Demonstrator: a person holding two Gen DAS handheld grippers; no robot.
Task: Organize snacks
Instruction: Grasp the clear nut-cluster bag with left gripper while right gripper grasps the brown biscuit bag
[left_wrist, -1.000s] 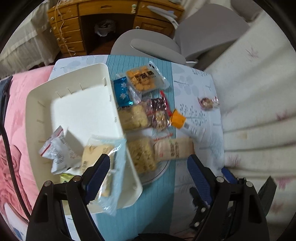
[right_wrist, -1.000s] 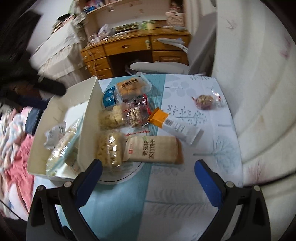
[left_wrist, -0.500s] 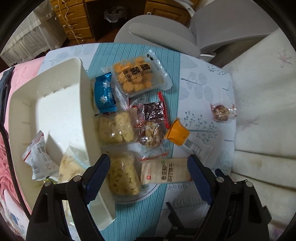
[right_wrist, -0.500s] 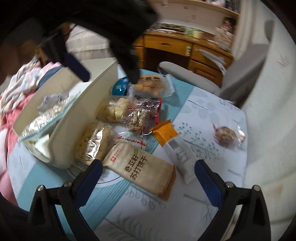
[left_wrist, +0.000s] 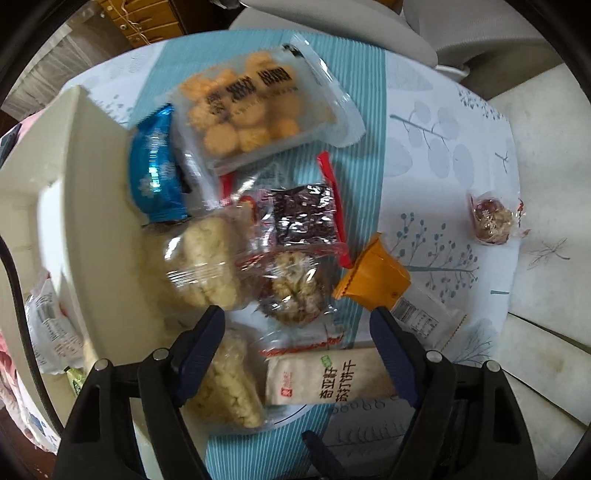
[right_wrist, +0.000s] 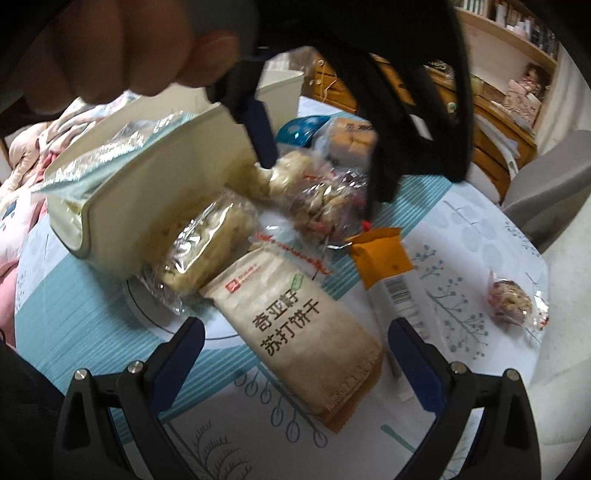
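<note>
Your right hand-held gripper (right_wrist: 295, 345) hangs open and empty, its blue fingers spread either side of the beige paper-look cracker packet (right_wrist: 301, 326) lying on the counter (right_wrist: 461, 225) just ahead. Your left hand-held gripper (left_wrist: 297, 334) is open too, holding nothing, poised low over the clear-wrapped walnut-and-date cake (left_wrist: 291, 293); its left finger sits above the clear pack of pale puffed-rice pieces (left_wrist: 231, 384), its right finger beside the orange-ended white sachet (left_wrist: 399, 297).

Beyond the walnut cake you have the dark red-sealed packet (left_wrist: 304, 218) touching it, with a second clear pack of pale puffed snacks (left_wrist: 207, 258) to its left, pressed against the outer wall of the cream plastic bin (left_wrist: 99, 229). Inside the bin lie a white crinkled wrapper (left_wrist: 51, 328) and a silvery pale-blue pouch (right_wrist: 107, 151).

Farther on sit the shiny blue foil packet (left_wrist: 153, 173) and the clear bag of round orange biscuits (left_wrist: 251, 110). Well apart to your right, one small clear-wrapped nut ball (left_wrist: 491, 221) lies alone on the leaf-print cloth.
</note>
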